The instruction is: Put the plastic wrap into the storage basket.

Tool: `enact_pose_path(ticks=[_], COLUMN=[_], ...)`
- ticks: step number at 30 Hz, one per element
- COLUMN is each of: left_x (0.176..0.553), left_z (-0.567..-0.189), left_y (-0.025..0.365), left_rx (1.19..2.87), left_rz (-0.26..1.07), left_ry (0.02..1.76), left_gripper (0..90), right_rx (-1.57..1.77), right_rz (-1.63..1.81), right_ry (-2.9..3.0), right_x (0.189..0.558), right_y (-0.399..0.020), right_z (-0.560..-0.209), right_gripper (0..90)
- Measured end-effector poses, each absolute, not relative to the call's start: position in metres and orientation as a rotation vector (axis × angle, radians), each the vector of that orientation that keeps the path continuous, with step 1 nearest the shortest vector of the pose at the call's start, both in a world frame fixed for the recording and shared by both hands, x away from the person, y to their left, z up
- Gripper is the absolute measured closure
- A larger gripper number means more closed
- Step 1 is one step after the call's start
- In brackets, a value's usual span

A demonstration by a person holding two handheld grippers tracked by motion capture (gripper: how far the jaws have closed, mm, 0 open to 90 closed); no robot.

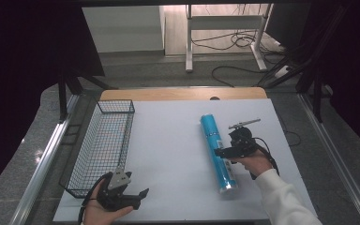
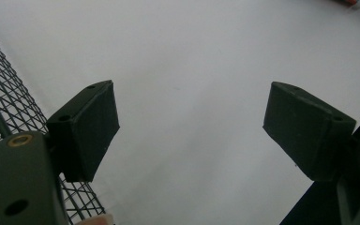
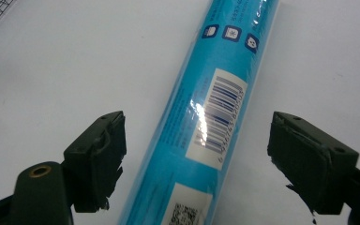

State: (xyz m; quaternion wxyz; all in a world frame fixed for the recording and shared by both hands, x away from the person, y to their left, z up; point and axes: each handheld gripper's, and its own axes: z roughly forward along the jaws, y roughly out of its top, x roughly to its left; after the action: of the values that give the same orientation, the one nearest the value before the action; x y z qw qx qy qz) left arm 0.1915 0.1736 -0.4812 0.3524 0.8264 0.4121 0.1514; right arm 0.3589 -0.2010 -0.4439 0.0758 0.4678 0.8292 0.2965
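A long blue roll (image 1: 218, 152) wrapped in glossy film, with a white barcode label, lies on the white table, running from the middle toward the front right. My right gripper (image 1: 221, 153) hovers over its middle, jaws open and straddling it. In the right gripper view the blue roll (image 3: 201, 126) passes between the two black pads (image 3: 101, 157) with gaps on both sides. My left gripper (image 1: 142, 197) rests at the front left, beside the wire basket's near corner. In the left gripper view its pads (image 2: 91, 129) stand apart over bare table with nothing between them.
A dark wire basket (image 1: 101, 145) stands along the table's left side; its mesh (image 2: 4, 108) lies close to the left gripper. A wooden strip (image 1: 183, 93) edges the table's far side. Cables and desk legs lie on the floor beyond.
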Motion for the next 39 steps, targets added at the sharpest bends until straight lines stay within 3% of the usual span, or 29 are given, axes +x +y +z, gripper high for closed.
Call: enact_pose_path(ticks=[11, 26, 39], left_x=[0.192, 0.192, 0.192], left_z=[-0.481, -0.482, -0.482], left_y=[0.175, 0.176, 0.177], left_rx=[2.143, 2.145, 2.147], left_rz=[0.397, 0.400, 0.402], left_ry=[1.059, 1.058, 1.057], left_gripper=[18.4, 18.4, 18.4], right_rx=[1.461, 1.524, 1.600], right_rz=[0.803, 0.619, 0.511], right_ry=[2.496, 2.522, 2.539], right_x=[0.382, 0.401, 0.405], right_y=[-0.186, -0.165, -0.160], right_z=[-0.450, -0.483, -0.491], right_gripper=[19.3, 18.8, 26.0])
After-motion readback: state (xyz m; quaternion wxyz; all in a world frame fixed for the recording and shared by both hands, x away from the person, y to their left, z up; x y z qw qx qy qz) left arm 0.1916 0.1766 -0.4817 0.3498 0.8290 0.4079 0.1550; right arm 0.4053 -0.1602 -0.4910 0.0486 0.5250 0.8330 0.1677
